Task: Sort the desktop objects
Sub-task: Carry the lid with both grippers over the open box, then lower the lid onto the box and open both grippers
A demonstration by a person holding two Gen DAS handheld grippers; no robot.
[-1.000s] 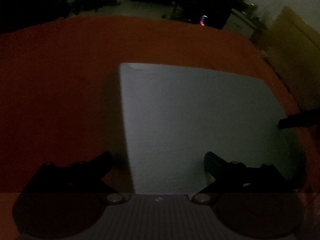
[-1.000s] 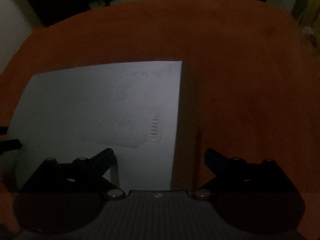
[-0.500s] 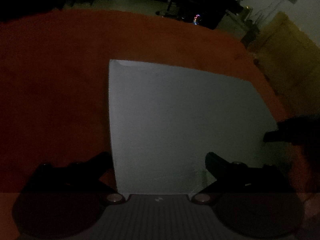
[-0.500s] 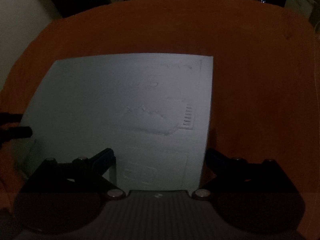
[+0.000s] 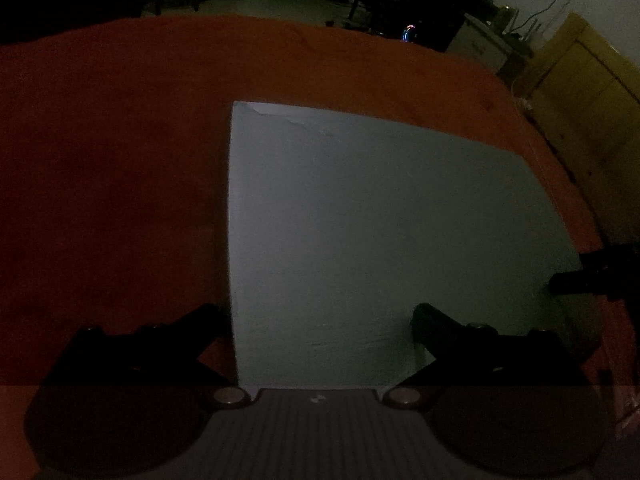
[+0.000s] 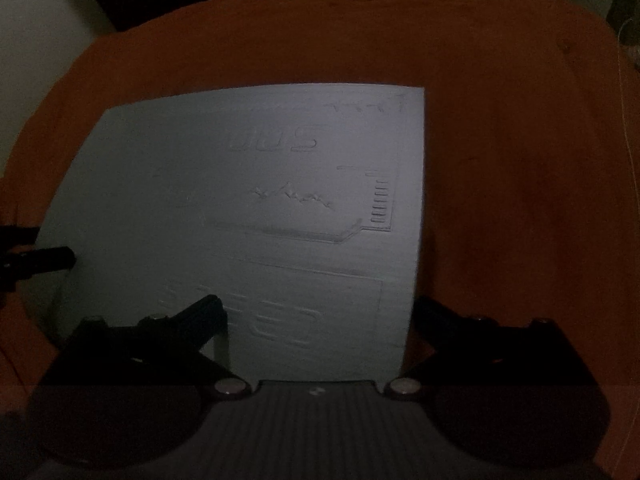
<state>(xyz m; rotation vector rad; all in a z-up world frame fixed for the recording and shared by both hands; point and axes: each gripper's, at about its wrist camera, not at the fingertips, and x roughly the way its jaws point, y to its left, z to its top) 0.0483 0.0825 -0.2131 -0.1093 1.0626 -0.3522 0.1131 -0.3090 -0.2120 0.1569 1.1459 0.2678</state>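
The scene is dim. A pale grey flat board [image 5: 380, 240] with raised lettering and a card-shaped relief [image 6: 256, 208] lies on the orange-red table [image 5: 112, 168]. My left gripper [image 5: 316, 316] is open, its fingers straddling the board's near left edge. My right gripper [image 6: 316, 312] is open over the board's near right edge. The right gripper's fingertips [image 5: 568, 278] show at the board's right side in the left wrist view. The left gripper's fingertips [image 6: 52, 258] show at the board's left side in the right wrist view.
The table's far edge [image 5: 280, 20] curves across the top. Beyond it lie a dark room, a yellowish cabinet [image 5: 580, 92] at the right and a small coloured light [image 5: 408, 34]. A pale wall [image 6: 36, 32] stands at the left in the right wrist view.
Both grippers have shifted along the board; in the right wrist view more of the board's relief and lettering has come into view. Both stay open.
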